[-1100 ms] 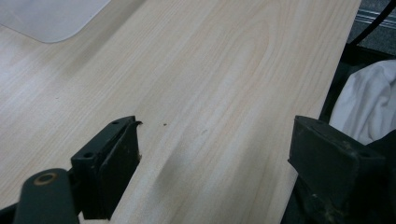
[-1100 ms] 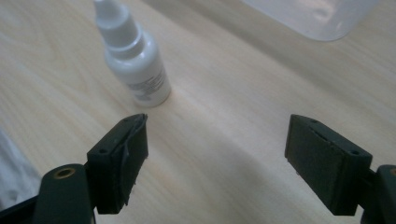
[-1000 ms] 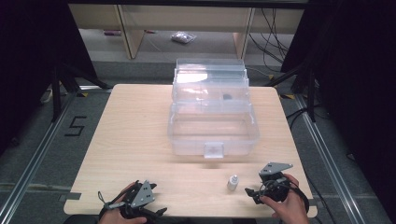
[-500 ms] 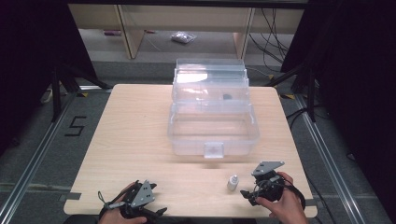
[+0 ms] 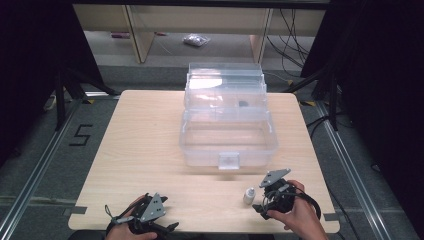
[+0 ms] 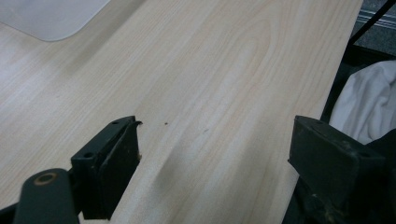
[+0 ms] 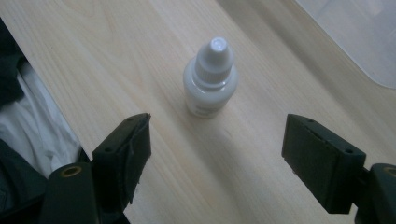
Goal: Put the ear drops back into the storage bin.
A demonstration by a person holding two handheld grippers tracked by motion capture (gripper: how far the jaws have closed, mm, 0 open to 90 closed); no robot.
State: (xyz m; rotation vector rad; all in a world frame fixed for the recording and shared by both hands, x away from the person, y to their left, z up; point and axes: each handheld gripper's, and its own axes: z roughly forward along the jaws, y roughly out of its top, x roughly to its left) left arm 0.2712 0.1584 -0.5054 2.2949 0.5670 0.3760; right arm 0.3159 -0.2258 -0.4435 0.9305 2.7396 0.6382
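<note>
A small white dropper bottle [image 5: 249, 195] stands upright on the wooden table [image 5: 145, 150] near the front edge. In the right gripper view the bottle [image 7: 210, 79] is a short way ahead of the open jaws, apart from both. My right gripper [image 5: 259, 206] sits just right of the bottle, held by a hand, pointing left. My left gripper [image 5: 170, 229] rests at the front left edge, open, with bare wood between its jaws [image 6: 210, 154]. A clear plastic box [image 5: 227, 135] with its lid raised stands in the middle of the table.
The box has a front latch [image 5: 228, 161] and a small dark item [image 5: 243, 104] in its upper tray. White cloth [image 6: 364, 107] lies past the table's front edge. A bag [image 5: 195, 40] lies on the floor behind the table, near shelf legs.
My right gripper has shifted left and a little toward the front edge, closing in on the bottle. The left gripper has stayed put.
</note>
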